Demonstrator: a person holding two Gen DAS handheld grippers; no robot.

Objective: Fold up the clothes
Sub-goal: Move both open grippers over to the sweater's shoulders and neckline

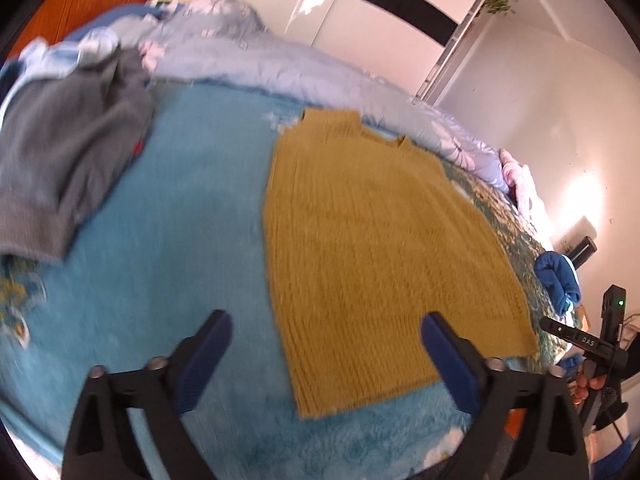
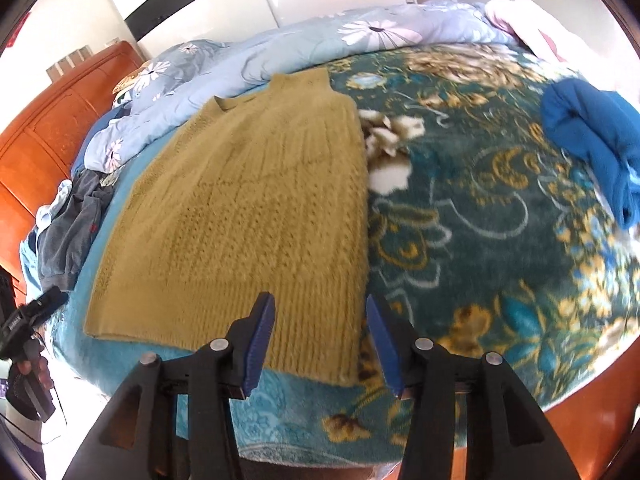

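Our left gripper (image 1: 326, 354) hangs above the near edge of the bed with its blue-padded fingers (image 1: 204, 360) spread wide, grasping nothing and touching nothing. Between and beyond them lies the mustard-yellow knitted sweater (image 1: 380, 248), spread flat on the blue plush blanket (image 1: 168, 220), its hem nearest us and its collar toward the far side. The right-hand finger sits over the hem's near corner, though we cannot tell whether it brushes the knit.

Our right gripper (image 2: 320, 344) is also released, its fingers (image 2: 260, 344) parted less widely than the left's, with nothing between them. It hovers over the sweater (image 2: 240, 216) at the near right corner of the hem, where the knit meets the dark green floral part of the blanket (image 2: 480, 220).

To the far left of the sweater a grey garment (image 1: 68, 160) lies crumpled, well apart from it. A pale blue flowered quilt (image 2: 304, 44) is bunched along the far side of the bed, just beyond the sweater's collar. On the right, a deep blue garment (image 2: 592, 140) is heaped near the bed's edge, well apart from the sweater. An orange wooden headboard (image 2: 44, 136) stands at the left in the right wrist view. Both views are slightly blurred.
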